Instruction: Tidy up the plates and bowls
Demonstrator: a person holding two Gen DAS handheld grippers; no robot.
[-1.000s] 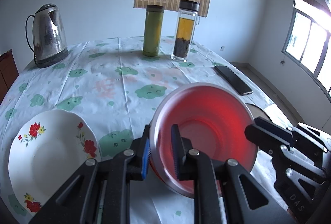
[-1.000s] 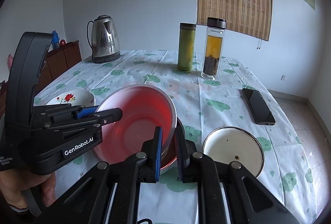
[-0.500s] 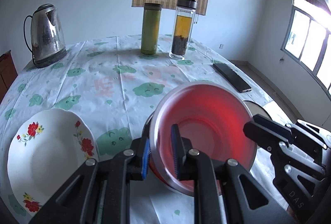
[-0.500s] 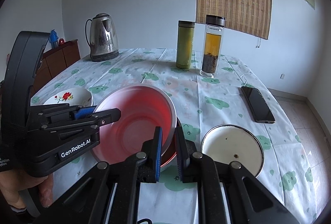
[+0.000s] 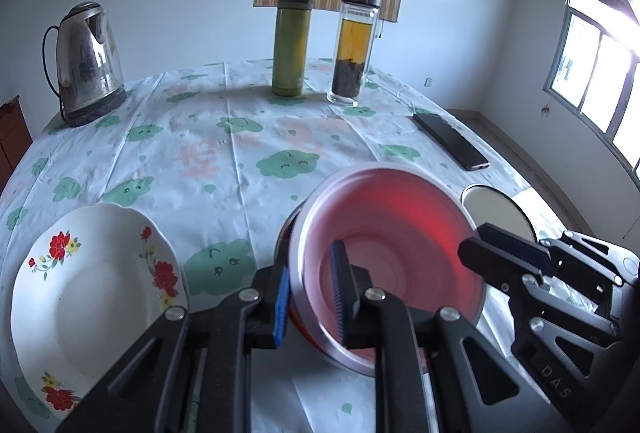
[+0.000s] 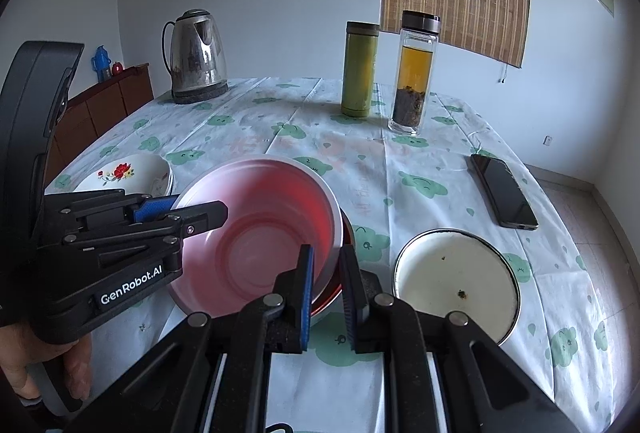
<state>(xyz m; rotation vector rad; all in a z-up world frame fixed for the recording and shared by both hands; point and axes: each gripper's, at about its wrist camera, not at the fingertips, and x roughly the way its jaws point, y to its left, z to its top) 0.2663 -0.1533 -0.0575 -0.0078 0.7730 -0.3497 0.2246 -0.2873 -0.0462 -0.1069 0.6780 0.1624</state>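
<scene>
Between my 2 grippers, at about 5 o'clock on the round table (image 6: 448,169), the red bowl (image 5: 384,245) hangs tilted over a second red bowl (image 6: 347,229) that sits on the cloth; I judge it is being nested into that one. My left gripper (image 5: 310,303) pinches the rim at the 9 o'clock side, 1 blue ribbed pad outside and 1 inside. My right gripper (image 6: 326,297) pinches the opposite rim at 3 o'clock, and its jaws have just been opening a touch, with the rim between the pads. Compared with a second ago the bowl has barely shifted, so I read this as the start of a release, the stacking nearly done. The held bowl is smooth and round, red inside with a pale metallic rim. A scalloped white floral plate (image 5: 80,297) lies at 8 o'clock, and a shallow cream enamel dish (image 6: 456,283) with a dark rim lies near at 4 o'clock, both unstacked.
</scene>
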